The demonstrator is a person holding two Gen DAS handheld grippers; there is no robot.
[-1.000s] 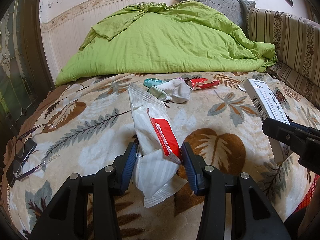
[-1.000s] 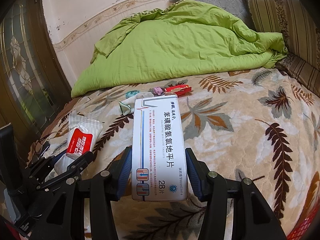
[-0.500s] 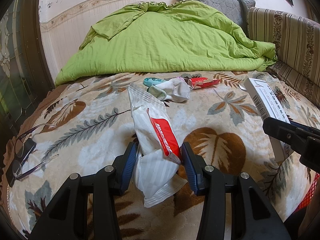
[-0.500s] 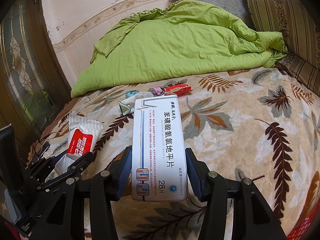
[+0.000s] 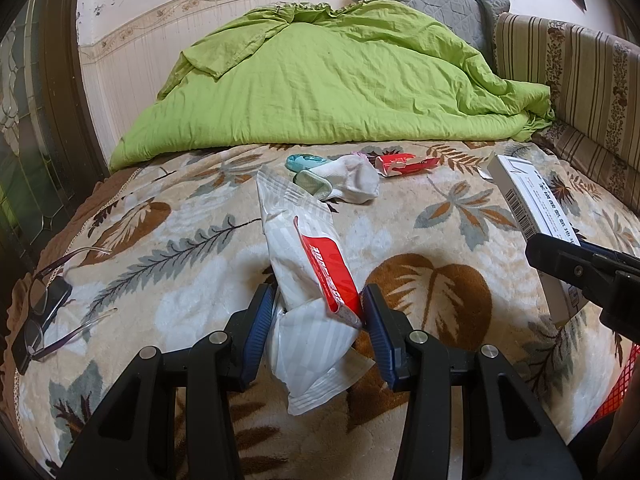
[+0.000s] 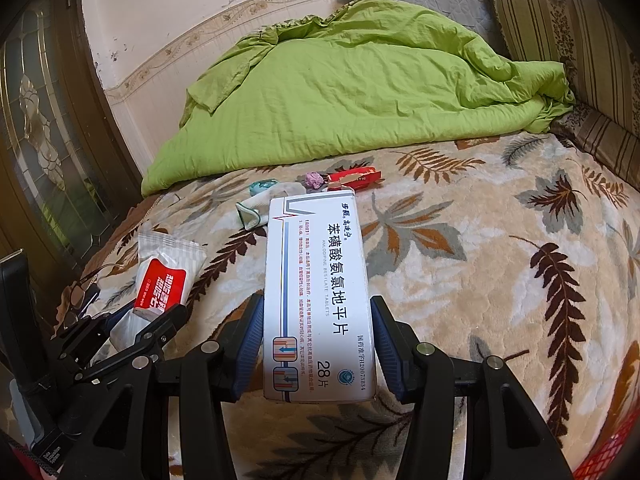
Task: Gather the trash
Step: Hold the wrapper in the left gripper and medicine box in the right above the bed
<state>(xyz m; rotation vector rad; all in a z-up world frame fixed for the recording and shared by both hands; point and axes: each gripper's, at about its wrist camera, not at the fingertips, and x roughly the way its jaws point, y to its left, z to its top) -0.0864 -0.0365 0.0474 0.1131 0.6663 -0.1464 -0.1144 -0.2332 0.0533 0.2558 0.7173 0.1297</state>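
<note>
No change from the earlier frames: both tools hold position above the bed [image 5: 168, 240]. The left tool [image 5: 318, 320] is closed to wrapper width, clamping a white-and-red wrapper [image 5: 308, 264]. The right tool [image 6: 318, 344] is closed to box width, gripping a white medicine box [image 6: 318, 292]. Remaining items, a white sock [image 5: 352, 180] and a red wrapper [image 5: 404, 163], lie near the green quilt [image 5: 320, 88]. The blanket on the right is unobstructed; glasses [image 5: 40, 312] rest at the left edge.
</note>
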